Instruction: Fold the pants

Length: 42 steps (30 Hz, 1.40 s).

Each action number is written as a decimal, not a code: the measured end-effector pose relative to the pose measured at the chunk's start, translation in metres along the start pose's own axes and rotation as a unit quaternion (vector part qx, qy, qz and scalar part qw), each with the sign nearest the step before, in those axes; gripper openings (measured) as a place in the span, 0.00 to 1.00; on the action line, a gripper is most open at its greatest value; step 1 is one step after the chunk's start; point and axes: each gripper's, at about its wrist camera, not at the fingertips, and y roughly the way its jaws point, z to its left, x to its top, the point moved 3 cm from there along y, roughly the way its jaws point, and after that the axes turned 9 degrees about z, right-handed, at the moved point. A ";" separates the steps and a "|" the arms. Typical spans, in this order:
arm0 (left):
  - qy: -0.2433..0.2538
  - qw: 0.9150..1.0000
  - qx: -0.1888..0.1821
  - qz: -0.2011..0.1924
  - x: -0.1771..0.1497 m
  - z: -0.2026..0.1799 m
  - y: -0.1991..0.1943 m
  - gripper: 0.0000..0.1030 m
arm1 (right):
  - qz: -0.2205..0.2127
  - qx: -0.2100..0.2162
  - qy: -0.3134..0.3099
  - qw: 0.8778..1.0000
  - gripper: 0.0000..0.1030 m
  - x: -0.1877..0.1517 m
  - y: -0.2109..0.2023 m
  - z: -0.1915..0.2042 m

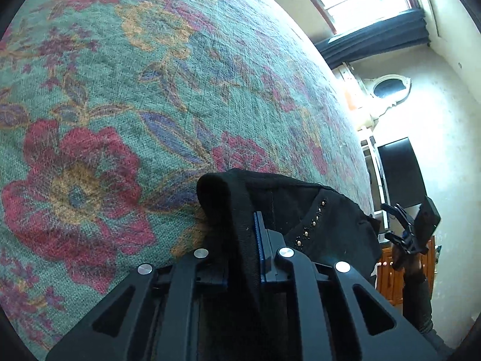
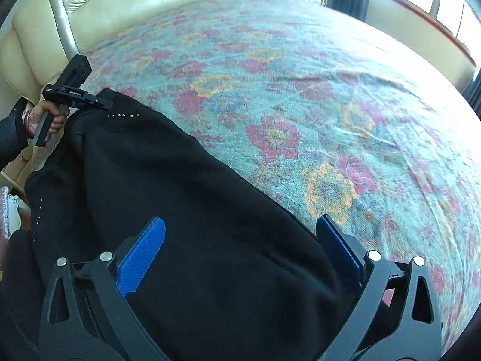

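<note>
While the left tongs [image 1: 258, 240] clench the waistband of the black pants [image 2: 180, 210] on the bed [image 2: 330, 90], the right tongs [image 2: 240, 249] hang released above them; folding seems barely begun.

Left tool clamped, right tool spread wide

The left tool [image 1: 255, 240] points downward, its jaws pinched on a fold of black pants [image 1: 300, 210]; a hand [image 2: 45, 117] grips its handle. The right tool [image 2: 240, 246] tilts steeply down, blue pads [image 2: 141, 255] well apart above the cloth.
</note>
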 end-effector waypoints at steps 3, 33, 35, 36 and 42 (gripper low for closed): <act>0.007 1.000 -0.007 0.002 0.001 0.001 -0.002 0.14 | 0.038 0.054 -0.008 0.998 0.90 0.011 0.026 -0.017; 0.088 0.989 -0.064 -0.095 0.004 -0.081 -0.050 0.10 | -0.083 -0.233 -0.079 0.966 0.10 -0.047 -0.090 0.041; 0.107 0.985 -0.079 -0.110 -0.014 -0.088 -0.065 0.10 | -0.111 -0.271 -0.093 0.952 0.10 -0.068 -0.108 0.060; 0.112 0.983 -0.087 -0.117 -0.026 -0.088 -0.072 0.10 | -0.121 -0.284 -0.098 0.946 0.10 -0.079 -0.114 0.072; 0.113 0.983 -0.091 -0.110 -0.101 -0.073 -0.090 0.10 | -0.146 -0.329 -0.127 0.924 0.10 -0.164 -0.102 0.144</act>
